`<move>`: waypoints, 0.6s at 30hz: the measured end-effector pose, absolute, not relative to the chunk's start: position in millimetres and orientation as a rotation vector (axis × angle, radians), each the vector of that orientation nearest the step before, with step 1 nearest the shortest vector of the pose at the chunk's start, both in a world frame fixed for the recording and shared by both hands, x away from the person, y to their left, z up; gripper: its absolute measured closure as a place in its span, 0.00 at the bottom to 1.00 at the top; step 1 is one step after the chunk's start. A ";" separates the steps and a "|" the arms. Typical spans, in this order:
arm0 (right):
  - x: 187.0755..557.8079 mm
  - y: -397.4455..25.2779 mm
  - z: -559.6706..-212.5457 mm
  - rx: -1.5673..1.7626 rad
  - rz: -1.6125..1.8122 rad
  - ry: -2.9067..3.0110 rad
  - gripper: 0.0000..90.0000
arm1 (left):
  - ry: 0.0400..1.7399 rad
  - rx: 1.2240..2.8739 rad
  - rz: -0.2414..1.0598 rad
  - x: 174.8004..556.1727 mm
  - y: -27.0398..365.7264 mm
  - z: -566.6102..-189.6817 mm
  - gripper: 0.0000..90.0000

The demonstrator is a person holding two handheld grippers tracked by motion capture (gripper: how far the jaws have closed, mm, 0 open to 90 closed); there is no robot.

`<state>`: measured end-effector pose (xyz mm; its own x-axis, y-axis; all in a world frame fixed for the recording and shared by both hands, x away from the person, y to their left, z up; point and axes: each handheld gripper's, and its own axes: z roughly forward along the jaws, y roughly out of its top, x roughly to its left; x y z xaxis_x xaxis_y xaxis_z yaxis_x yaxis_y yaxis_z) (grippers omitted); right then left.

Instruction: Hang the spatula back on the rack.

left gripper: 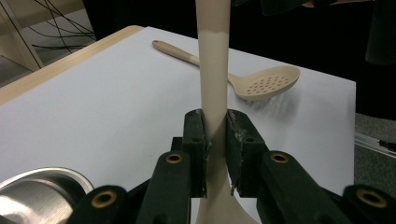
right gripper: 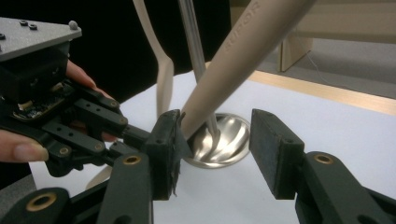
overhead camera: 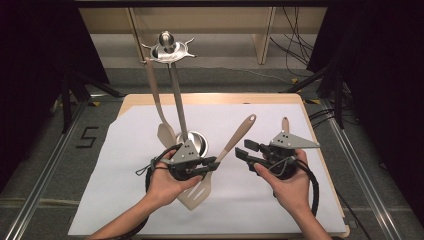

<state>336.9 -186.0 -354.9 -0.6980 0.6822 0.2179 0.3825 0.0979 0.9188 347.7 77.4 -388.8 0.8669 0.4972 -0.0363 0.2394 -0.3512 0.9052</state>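
The left gripper (overhead camera: 212, 165) is clamped on the handle of a beige slotted plastic spatula (overhead camera: 227, 150), tilted over the near middle of the white sheet. The right gripper (overhead camera: 243, 152) waits just right of it, jaws apart. One beige utensil (overhead camera: 155, 95) already hangs on the steel rack with round base (overhead camera: 195, 142), so hanging the spatula seems left, and a beige perforated plastic spoon (left gripper: 261, 84) lies untouched at the right.

Bare paper (overhead camera: 125, 165) left offers free passage; rack pole (overhead camera: 178, 102), its base (overhead camera: 195, 142) and hanging spatula (overhead camera: 159, 107) block centre.
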 end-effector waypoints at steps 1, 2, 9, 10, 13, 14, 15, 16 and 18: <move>336.9 -186.0 -354.9 1.059 1.635 2.114 0.61 | 0.543 1.946 0.295 347.7 77.4 -388.8 0.86; 338.8 -185.1 -354.7 1.019 1.650 2.119 0.61 | 0.554 1.941 0.285 346.9 76.5 -388.9 0.86; 342.3 -177.7 -353.2 1.025 1.655 2.105 0.61 | 0.515 1.939 0.272 346.1 73.2 -388.0 0.86; 343.1 -177.1 -353.1 1.029 1.659 2.102 0.62 | 0.512 1.941 0.272 345.7 72.8 -387.8 0.86; 341.9 -175.6 -350.7 1.057 1.670 2.100 0.64 | 0.527 1.928 0.267 343.3 70.4 -388.4 0.86; 341.4 -175.0 -350.1 1.067 1.676 2.098 0.65 | 0.527 1.929 0.264 343.1 70.1 -388.6 0.86; 343.2 -175.2 -350.0 1.040 1.687 2.096 0.67 | 0.527 1.930 0.264 342.8 69.9 -388.5 0.86; 343.5 -175.5 -350.0 1.038 1.685 2.095 0.69 | 0.526 1.934 0.267 342.7 69.8 -388.5 0.86; 343.9 -176.1 -349.5 1.050 1.692 2.098 0.71 | 0.527 1.937 0.267 342.7 69.3 -389.0 0.86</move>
<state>343.9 -176.1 -349.5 -0.7100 0.6622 0.2394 0.3742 0.0669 0.9249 342.7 69.3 -389.0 0.8775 0.4767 -0.0527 0.2401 -0.3414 0.9088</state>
